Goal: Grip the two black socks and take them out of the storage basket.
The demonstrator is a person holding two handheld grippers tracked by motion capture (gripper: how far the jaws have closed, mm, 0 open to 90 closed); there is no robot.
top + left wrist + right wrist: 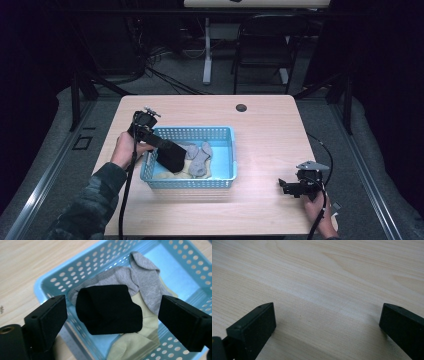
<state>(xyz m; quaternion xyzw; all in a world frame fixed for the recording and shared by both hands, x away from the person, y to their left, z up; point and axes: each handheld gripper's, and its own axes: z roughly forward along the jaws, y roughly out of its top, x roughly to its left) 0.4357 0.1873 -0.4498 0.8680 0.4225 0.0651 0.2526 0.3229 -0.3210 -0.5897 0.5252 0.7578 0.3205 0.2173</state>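
Pale wood covers the bench point(260, 135), which has a small dark hole point(241, 107) near its far edge and stands on grey carpet in a dim room, with a black chair point(265, 47) and a white table leg point(207, 50) beyond it. A light-blue perforated basket point(220, 134) sits left of centre. The left gripper point(110, 320) hangs over the basket's left end, jaws spread wide and holding nothing; a folded black sock point(108, 308) lies between them, loose, on top of a grey sock point(145, 282) and a beige cloth point(135, 342). The right gripper point(292, 186) is well apart, low over bare wood at the near right, its jaws also spread with only bench beneath them.
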